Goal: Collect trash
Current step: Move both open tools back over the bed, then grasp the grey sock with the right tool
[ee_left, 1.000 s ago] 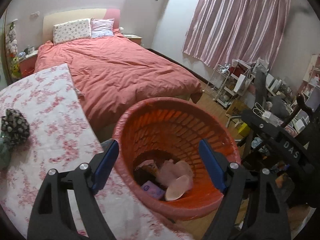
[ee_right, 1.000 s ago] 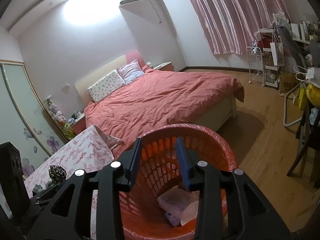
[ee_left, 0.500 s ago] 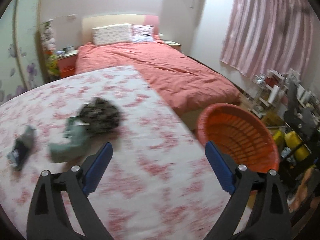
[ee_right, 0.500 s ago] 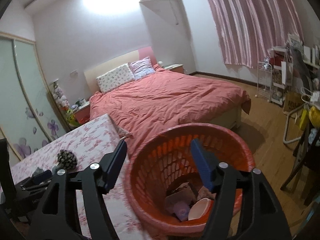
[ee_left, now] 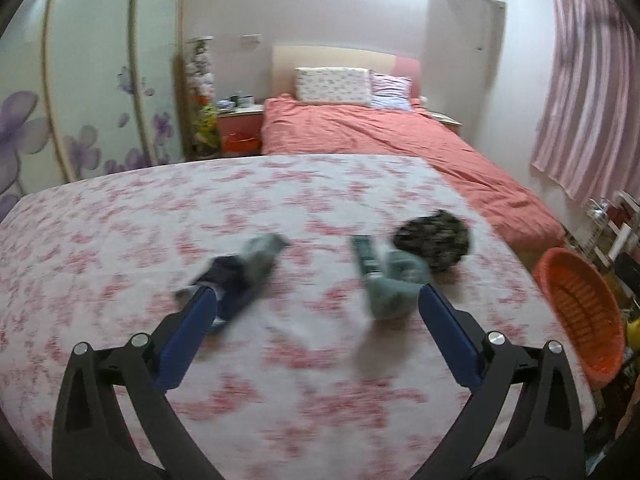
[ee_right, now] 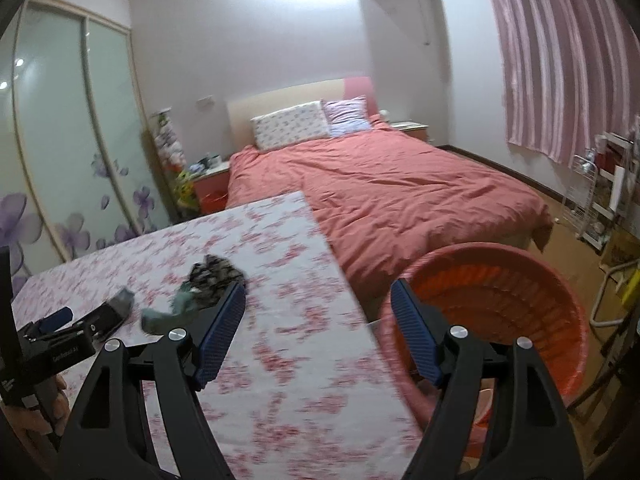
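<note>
there, blurred crumpled trash (ee_left: pixel 390 282) lies beside an orange basket (ee_left: pixel 582 312).

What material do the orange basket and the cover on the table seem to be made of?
The orange basket looks like moulded plastic, slightly glossy: its wall is a rigid lattice of slots. The table cover looks like matte printed cloth, with a pink floral pattern, but blur leaves the weave unclear.

Bare tablecloth (ee_left: pixel 320 380) near; crumpled trash (ee_left: pixel 394 280) beyond, basket (ee_right: pixel 500 304) rightward.
</note>
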Motion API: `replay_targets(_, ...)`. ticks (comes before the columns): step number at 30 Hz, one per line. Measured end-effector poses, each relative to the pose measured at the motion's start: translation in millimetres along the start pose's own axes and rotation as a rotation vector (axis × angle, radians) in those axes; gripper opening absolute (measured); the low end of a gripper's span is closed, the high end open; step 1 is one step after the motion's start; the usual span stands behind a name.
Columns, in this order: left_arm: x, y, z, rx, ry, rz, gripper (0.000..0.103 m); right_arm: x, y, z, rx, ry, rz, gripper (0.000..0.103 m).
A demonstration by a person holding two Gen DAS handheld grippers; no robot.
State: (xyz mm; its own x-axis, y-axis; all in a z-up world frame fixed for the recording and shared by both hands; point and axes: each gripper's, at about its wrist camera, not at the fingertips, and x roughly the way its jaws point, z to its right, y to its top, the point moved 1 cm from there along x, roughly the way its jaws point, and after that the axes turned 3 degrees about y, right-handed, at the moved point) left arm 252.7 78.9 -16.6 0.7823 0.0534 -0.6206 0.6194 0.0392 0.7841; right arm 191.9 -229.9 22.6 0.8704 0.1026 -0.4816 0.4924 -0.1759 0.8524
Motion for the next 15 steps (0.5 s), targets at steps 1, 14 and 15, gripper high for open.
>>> replay_targets(1, -0.7, -0.9, -4.5, -0.002, 0.012, 0.002, 0.099, 1.7, -0.5, -3.8, -0.003, 0.006, -0.005, 0.074)
replay_targets(14, -2.2, -10.5, -69.9, -0.046, 0.054, 0.000, 0.098, 52.3, -12.8, -84.6, -0.009, 0.134, -0.139, 0.072)
replay_targets(15, -1.5, -10.4, -74.9, -0.055, 0.057, -0.002, 0.098, 58.0, -13.8, -90.4, -0.008, 0.143, -0.154, 0.072)
